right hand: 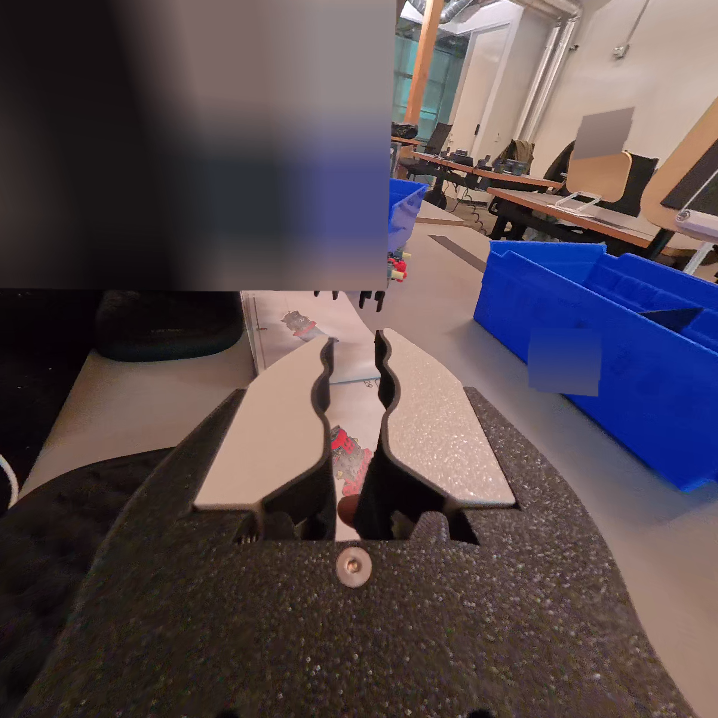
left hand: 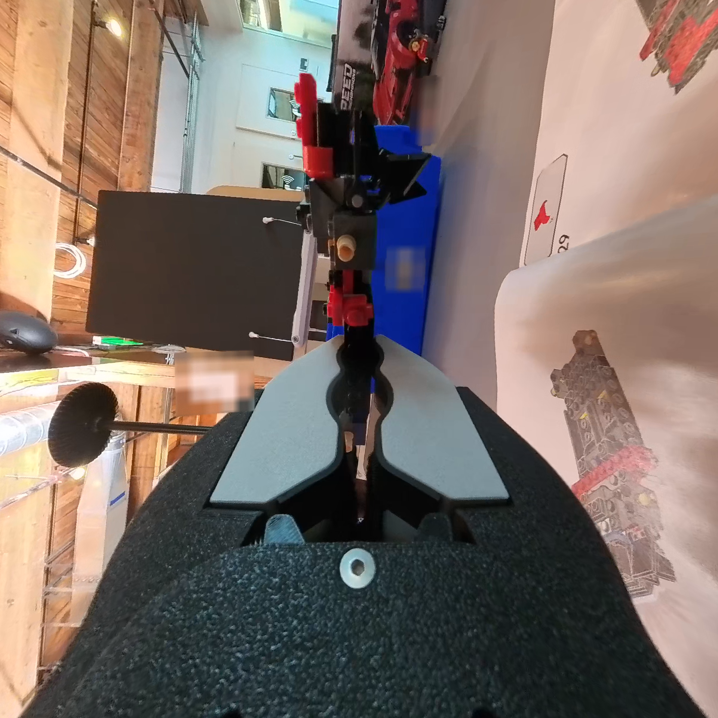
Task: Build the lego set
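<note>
L wrist view: camera rolled sideways. L tongs (left hand: 359, 388) pinching the model (left hand: 344, 217), a black/red/grey part-built car, by its thin black end; the rest sticks out past the tips, off the table (left hand: 485, 136). Booklet (left hand: 606, 349) open beside it, blue bin (left hand: 404, 241) and set box (left hand: 388, 58) behind.

R wrist view: R tongs (right hand: 354, 342) a little spread, holding nothing, over the booklet (right hand: 349, 373) on the table (right hand: 485, 447). Blue bin (right hand: 621, 349) to the right, well apart. Big masked patch upper left; only bits of the model (right hand: 397, 268) show at its edge.

Step, judged: mid-build, between pieces. Next needs R to fetch the piece the page calls for, prob. from a bin, then press it on while L holds firm.
</note>
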Motion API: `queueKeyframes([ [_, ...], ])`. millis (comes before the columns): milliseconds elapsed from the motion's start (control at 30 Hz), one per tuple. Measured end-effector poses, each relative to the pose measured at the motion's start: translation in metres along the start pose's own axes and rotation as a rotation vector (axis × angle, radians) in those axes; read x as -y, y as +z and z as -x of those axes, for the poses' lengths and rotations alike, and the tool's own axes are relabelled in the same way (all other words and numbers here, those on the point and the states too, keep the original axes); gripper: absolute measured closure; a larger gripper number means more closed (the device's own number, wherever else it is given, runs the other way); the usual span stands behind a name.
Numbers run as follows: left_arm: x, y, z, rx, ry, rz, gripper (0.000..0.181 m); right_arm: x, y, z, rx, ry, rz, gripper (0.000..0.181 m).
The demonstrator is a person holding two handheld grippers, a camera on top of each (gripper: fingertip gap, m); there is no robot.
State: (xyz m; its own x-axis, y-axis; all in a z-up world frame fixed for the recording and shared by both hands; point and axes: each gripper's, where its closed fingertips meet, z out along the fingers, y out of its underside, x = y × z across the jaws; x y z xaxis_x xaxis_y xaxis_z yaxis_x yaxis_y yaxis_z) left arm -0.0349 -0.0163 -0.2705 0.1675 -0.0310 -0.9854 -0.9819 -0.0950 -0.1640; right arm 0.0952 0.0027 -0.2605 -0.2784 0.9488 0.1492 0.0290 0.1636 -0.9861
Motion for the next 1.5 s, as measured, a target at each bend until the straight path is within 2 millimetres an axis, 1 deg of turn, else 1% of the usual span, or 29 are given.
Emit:
queueKeyframes([
  [67,0.000,0.000,-0.002,-0.002,-0.001,0.000,0.173,-0.001,0.000,-0.001,0.000,0.006,-0.004,0.166],
  [200,-0.002,0.001,-0.006,-0.011,-0.003,0.001,0.173,-0.007,0.002,0.005,0.033,0.007,0.021,0.179],
  [333,-0.002,0.001,-0.009,-0.019,-0.009,0.000,0.173,-0.013,0.005,0.011,0.072,0.020,0.049,0.181],
  [700,0.001,0.002,-0.017,-0.038,0.001,-0.016,0.173,-0.019,0.007,0.014,0.094,0.035,0.065,0.179],
  [800,0.002,0.002,-0.018,-0.040,0.004,-0.016,0.173,-0.019,0.008,0.014,0.092,0.041,0.066,0.175],
  [867,0.001,0.002,-0.018,-0.037,0.013,-0.013,0.173,-0.017,0.009,0.007,0.053,0.070,0.074,0.165],
  [900,0.001,0.002,-0.018,-0.036,0.017,-0.011,0.173,-0.013,0.010,0.005,0.039,0.100,0.069,0.159],
  [933,0.001,0.002,-0.018,-0.036,0.019,-0.010,0.173,-0.007,0.013,0.003,0.018,0.137,0.057,0.157],
  [1000,0.001,0.002,-0.018,-0.038,0.021,-0.008,0.173,0.003,0.021,0.003,0.000,0.192,0.066,0.153],
  [1100,0.000,0.002,-0.018,-0.033,0.035,0.001,0.173,-0.003,0.040,0.008,-0.026,0.192,0.220,0.141],
  [1167,0.000,0.002,-0.018,-0.032,0.037,0.001,0.173,-0.006,0.050,0.009,-0.045,0.175,0.293,0.142],
  [1233,0.000,0.001,-0.017,-0.030,0.037,0.002,0.173,-0.004,0.056,0.009,-0.050,0.179,0.309,0.144],
  [1400,-0.002,0.001,-0.017,-0.030,0.044,0.012,0.173,-0.001,0.056,0.006,-0.053,0.242,0.299,0.159],
  [1500,-0.002,0.001,-0.017,-0.029,0.052,0.014,0.173,0.002,0.055,0.005,-0.047,0.227,0.287,0.164],
])
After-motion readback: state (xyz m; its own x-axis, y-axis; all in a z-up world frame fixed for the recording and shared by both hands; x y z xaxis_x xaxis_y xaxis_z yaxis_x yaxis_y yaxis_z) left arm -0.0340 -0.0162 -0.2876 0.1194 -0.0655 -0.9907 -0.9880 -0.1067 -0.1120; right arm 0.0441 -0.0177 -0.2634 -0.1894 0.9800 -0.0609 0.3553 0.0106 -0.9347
